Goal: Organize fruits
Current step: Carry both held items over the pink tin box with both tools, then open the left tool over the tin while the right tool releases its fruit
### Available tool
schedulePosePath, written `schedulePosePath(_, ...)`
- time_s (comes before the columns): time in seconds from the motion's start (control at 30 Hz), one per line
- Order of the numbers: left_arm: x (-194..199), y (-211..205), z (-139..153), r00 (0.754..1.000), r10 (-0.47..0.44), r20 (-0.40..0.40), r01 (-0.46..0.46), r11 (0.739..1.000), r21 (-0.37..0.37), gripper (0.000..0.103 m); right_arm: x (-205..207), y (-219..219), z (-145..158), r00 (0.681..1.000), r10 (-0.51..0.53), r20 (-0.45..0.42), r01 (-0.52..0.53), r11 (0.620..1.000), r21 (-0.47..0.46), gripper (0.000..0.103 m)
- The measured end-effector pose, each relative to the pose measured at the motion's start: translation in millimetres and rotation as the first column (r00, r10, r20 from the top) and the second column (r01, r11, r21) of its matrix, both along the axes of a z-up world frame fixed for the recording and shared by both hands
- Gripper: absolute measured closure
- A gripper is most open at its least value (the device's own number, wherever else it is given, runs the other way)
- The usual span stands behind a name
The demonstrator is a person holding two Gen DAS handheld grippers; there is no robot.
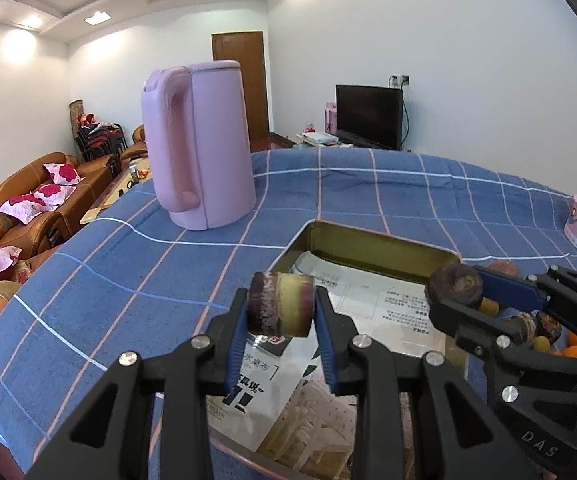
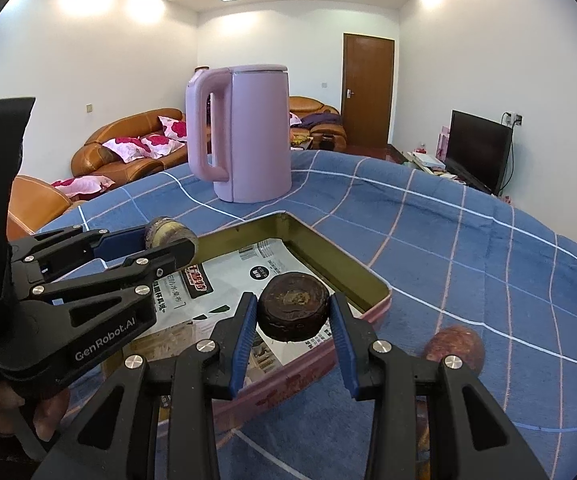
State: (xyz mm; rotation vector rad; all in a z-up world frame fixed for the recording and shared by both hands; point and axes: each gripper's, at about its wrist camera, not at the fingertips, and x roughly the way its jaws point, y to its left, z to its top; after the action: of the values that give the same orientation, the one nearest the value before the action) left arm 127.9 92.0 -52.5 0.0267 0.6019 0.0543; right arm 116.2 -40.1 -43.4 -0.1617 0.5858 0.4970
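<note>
Left gripper point(image 1: 281, 312) clamped on sugarcane chunk point(image 1: 281, 307), pinched between both blue pads. Right gripper point(image 2: 293, 312) clamped on dark round fruit piece point(image 2: 293, 310). Both pieces held above gold tin tray point(image 2: 368, 286), paper-lined, just past fingertips. Brown fruit point(image 2: 454, 345) on blue checked cloth point(image 2: 468, 248), right of right fingers. Pink kettle point(image 2: 248, 132) far beyond tray.

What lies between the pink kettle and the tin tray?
Only bare blue checked cloth separates the pink kettle from the tin tray; both wrist views show that stretch.
</note>
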Motion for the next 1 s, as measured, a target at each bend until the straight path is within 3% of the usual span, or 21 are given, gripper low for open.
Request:
schedulePosePath(0.53,10.9,-2.9,-9.6,0.998,-0.008,-0.055,0.009,1.000,0.019,0.070,10.0,11.7,-7.9,0.999,0.010,-0.042,-0.011,1.000,-0.023,0.064)
schedulePosePath(1.0,7.6,-5.0,-6.9,0.999,-0.007,-0.037,0.008,0.999,0.034,0.068,10.8,13.1,-11.8,0.999,0.003,-0.054,-0.004,1.000,-0.022,0.063)
